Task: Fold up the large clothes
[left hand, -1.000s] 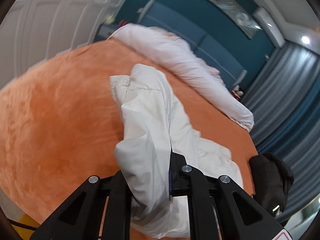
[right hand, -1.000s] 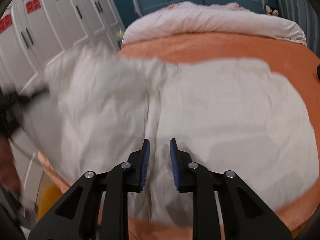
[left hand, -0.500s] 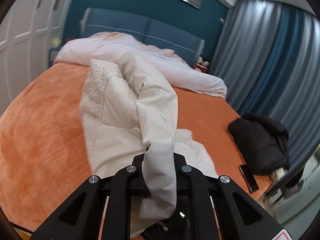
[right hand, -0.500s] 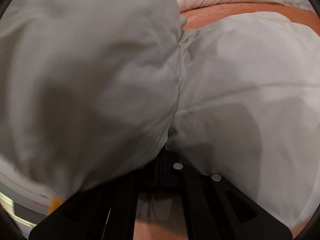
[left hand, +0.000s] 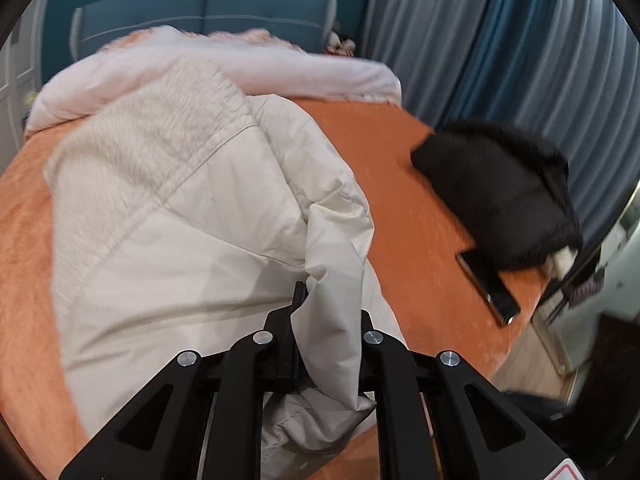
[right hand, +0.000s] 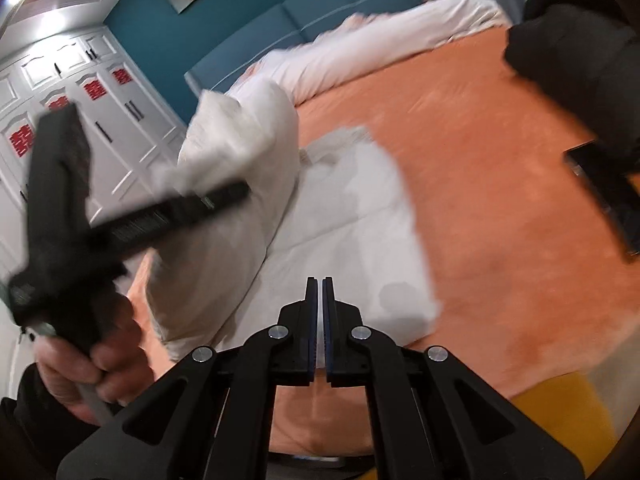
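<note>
now my left gripper [left hand: 320, 300] clamped on white coat [left hand: 180, 208] fold, lifted over orange bed [left hand: 420, 220]. right gripper [right hand: 319, 320] pressed together, empty, above coat's near hem. coat's long axis runs toward headboard; left hand nearer, should carry fold across.

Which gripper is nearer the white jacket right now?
Left. The left gripper has its jaws shut on a fold of the white jacket. The right gripper hovers above the jacket's near edge, jaws shut with nothing between them.
</note>
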Tool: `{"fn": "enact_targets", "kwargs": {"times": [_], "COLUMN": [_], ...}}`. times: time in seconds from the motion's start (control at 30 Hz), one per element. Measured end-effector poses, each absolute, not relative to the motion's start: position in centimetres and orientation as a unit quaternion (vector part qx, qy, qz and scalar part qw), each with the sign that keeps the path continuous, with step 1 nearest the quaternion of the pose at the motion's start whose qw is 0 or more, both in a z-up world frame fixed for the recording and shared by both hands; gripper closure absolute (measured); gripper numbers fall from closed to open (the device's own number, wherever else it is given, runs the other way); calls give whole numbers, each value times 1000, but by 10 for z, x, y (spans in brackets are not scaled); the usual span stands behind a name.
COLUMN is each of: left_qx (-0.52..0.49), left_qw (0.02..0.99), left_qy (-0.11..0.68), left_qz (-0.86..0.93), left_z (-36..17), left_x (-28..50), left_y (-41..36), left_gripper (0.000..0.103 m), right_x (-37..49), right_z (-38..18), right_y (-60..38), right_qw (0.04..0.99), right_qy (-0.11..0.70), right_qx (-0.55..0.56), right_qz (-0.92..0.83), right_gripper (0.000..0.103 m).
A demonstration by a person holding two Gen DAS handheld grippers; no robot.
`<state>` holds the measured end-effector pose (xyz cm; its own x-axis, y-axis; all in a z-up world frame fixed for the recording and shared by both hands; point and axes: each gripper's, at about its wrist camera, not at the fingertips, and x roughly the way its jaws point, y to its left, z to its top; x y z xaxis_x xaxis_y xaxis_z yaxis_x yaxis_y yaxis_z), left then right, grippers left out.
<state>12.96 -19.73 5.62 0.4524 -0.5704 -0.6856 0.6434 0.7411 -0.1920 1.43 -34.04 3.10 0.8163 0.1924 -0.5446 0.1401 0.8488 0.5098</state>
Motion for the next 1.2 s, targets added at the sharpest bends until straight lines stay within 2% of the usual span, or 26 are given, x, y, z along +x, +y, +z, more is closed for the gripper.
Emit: {"fn": "enact_targets", "kwargs": {"times": [0.17, 0.33, 0.4, 0.43, 0.47, 0.53, 0.77, 0.83, 0.87, 0.9, 0.97, 1.03, 1.2], "left_qx": [86, 119, 125, 125, 125, 120, 99, 95, 92, 92, 89, 77, 0], "left_qw": [842, 839, 837, 837, 838, 839, 837, 838, 838, 839, 840, 847, 878], "left_qy": [396, 395, 396, 396, 395, 393, 399, 397, 394, 388, 374, 361, 331], "left_qz": [-355, -355, -357, -356, -356, -356, -361, -363, -366, -371, -382, -382, -346], "left_z": [18, -4, -9, -10, -12, -14, -5, 3, 7, 14, 27, 43, 87], "left_x": [122, 112, 107, 106, 103, 101, 104, 102, 99, 96, 86, 78, 84], "left_y": [-226, -239, -240, -240, -241, -239, -228, -221, -216, -209, -190, -168, -106], "left_gripper": [94, 94, 95, 95, 95, 95, 93, 88, 86, 79, 72, 53, 52], "right_x": [-15, -3, 2, 9, 19, 43, 139, 163, 170, 175, 177, 172, 139], "right_z": [33, 45, 57, 64, 71, 81, 76, 65, 60, 55, 51, 56, 59], "right_y": [-354, -354, -366, -368, -370, -374, -362, -356, -355, -354, -348, -347, -374], "right_qw": [919, 930, 940, 945, 949, 955, 933, 922, 918, 913, 917, 922, 929], "right_qy": [289, 264, 251, 244, 237, 230, 287, 313, 317, 320, 317, 304, 264], "right_qx": [269, 253, 230, 219, 207, 188, 183, 190, 197, 208, 200, 204, 247], "right_qz": [-15, -20, -12, -8, -1, 20, 120, 126, 132, 145, 134, 123, 83], "right_gripper": [101, 101, 97, 86, 70, 64, 64, 64, 76, 84, 94, 97, 98]}}
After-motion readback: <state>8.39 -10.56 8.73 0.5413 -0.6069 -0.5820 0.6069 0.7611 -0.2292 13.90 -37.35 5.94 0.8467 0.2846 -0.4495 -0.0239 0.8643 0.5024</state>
